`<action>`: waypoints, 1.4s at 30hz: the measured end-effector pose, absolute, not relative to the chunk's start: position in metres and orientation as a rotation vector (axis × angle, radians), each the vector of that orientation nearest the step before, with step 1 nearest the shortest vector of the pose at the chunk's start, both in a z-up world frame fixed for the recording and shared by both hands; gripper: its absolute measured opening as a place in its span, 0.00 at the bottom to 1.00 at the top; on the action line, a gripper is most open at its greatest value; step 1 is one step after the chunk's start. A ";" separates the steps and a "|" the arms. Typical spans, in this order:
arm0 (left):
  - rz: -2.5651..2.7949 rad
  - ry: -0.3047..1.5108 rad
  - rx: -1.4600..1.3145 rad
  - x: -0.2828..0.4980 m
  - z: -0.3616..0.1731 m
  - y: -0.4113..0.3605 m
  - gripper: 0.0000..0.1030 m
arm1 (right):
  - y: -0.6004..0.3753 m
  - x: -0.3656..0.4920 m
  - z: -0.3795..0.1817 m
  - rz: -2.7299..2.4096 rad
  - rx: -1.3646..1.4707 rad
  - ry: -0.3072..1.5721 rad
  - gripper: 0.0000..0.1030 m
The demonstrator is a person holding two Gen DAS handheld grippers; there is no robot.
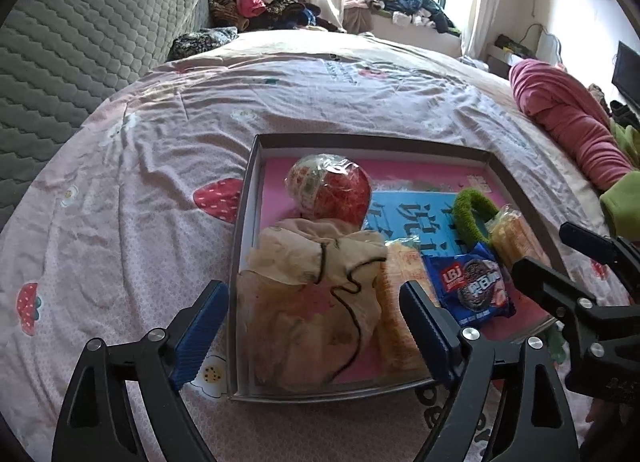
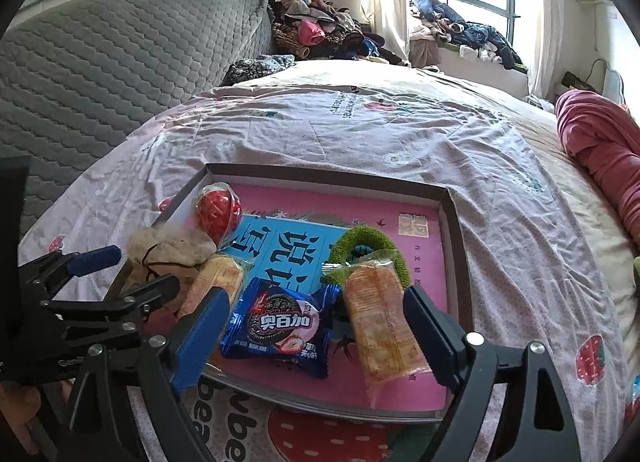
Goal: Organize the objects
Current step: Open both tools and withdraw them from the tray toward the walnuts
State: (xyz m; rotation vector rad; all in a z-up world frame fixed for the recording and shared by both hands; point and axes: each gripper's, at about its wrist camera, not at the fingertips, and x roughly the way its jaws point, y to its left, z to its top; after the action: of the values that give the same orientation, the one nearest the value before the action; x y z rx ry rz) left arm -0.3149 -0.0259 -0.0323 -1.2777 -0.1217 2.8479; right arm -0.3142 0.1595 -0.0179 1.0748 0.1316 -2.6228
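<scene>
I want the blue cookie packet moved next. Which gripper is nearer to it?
Right. The right gripper hangs open directly over the blue cookie packet; the left gripper is over the cloth pouch beside it.

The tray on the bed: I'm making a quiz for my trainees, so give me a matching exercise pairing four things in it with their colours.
Things:
1. round wrapped ball
2. cookie packet
3. fuzzy ring
4. drawstring pouch

Colours:
a. green
b. beige
c. red
d. blue

Pairs: 1-c, 2-d, 3-a, 4-b. All four lie inside the tray.
</scene>
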 end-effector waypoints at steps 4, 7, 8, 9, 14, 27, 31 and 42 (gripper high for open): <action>2.870 -0.116 -1.256 -0.311 -0.027 -0.027 0.86 | 0.160 -0.313 -0.016 -2.641 1.073 0.147 0.90; 2.892 -0.125 -1.225 -0.308 -0.018 -0.033 0.86 | 0.162 -0.310 -0.008 -2.667 1.049 0.144 0.91; 2.897 -0.132 -1.209 -0.306 -0.014 -0.035 0.86 | 0.163 -0.308 -0.004 -2.678 1.037 0.141 0.92; 2.901 -0.138 -1.200 -0.305 -0.012 -0.036 0.86 | 0.164 -0.306 0.000 -2.686 1.032 0.140 0.94; 2.949 -0.134 -1.147 -0.294 0.006 -0.042 0.87 | 0.168 -0.293 0.017 -2.723 1.006 0.126 0.98; 2.966 -0.167 -1.115 -0.231 0.050 -0.043 1.00 | 0.168 -0.226 0.059 -2.718 0.978 0.102 0.99; 2.986 -0.186 -1.089 -0.204 0.071 -0.045 1.00 | 0.168 -0.200 0.079 -2.728 0.945 0.106 0.99; 3.009 -0.133 -1.003 -0.126 0.128 -0.033 1.00 | 0.180 -0.122 0.141 -2.765 0.832 0.086 0.99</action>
State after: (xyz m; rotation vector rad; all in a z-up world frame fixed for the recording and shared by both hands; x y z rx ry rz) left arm -0.1255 -0.0329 0.1283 -1.0035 -0.1334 3.0089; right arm -0.1223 0.1799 0.1408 0.8321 0.0858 -2.7653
